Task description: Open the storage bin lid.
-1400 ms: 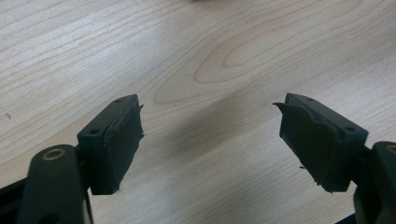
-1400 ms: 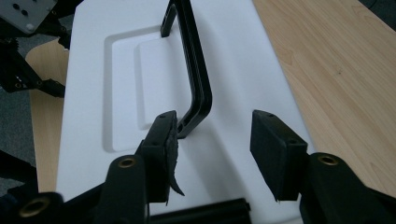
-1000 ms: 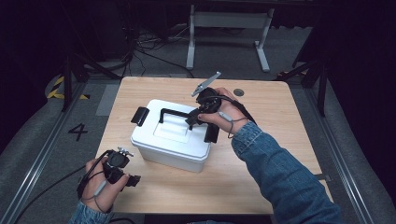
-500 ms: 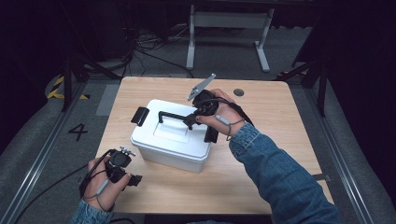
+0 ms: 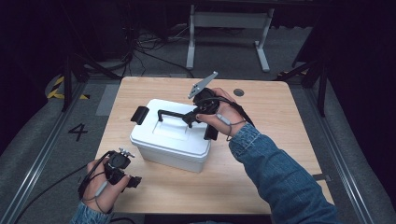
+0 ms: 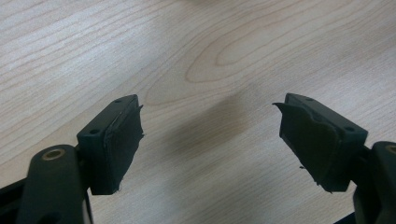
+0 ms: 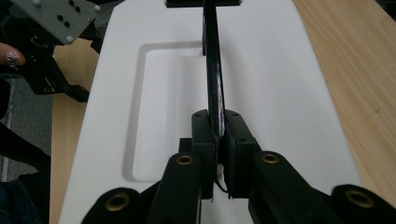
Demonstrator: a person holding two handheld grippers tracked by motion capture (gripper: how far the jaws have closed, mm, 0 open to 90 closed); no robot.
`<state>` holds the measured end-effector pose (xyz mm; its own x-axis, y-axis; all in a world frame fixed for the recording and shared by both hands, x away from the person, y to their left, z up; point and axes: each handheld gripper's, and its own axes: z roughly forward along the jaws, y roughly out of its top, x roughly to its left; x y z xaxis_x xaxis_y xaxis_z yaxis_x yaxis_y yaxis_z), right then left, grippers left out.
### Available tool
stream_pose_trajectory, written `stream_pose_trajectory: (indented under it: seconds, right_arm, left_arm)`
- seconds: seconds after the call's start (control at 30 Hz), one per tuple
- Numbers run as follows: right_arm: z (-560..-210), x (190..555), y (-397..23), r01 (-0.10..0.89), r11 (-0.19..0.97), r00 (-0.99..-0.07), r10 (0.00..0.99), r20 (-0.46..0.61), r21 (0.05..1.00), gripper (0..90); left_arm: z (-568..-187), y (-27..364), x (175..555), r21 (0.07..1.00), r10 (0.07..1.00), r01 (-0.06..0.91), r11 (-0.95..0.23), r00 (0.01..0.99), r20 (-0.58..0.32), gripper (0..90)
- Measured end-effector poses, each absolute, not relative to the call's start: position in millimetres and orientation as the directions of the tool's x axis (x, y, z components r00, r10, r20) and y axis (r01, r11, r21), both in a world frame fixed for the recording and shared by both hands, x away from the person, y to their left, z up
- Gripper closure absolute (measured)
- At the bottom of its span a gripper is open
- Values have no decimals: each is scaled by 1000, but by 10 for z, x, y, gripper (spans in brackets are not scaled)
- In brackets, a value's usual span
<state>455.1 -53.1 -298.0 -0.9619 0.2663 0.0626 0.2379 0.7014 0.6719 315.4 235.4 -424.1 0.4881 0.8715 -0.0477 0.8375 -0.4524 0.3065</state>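
Right gripper view: right gripper (image 7: 217, 135) clamps box handle (image 7: 213, 70).

The desk (image 5: 280, 121) has a light wooden top with wavy grain lines. A white box (image 5: 170, 140) with a black handle sits on it, near the middle. A small dark round spot (image 5: 239, 92) is near the far edge.
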Motion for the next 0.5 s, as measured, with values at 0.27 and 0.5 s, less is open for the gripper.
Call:
stream_pose_trajectory:
  seconds: [0.27,0.5]
  right_arm:
    - [-2776,4547,-653,235,654,-958,279,59,719,855]
    - [-2582,4508,-818,219,619,-954,297,33,754,856]
  left_arm:
    - [-4251,2342,3162,306,870,837,-454,490,-50,217]
    - [-4252,2340,3164,303,868,834,-460,495,-44,217]
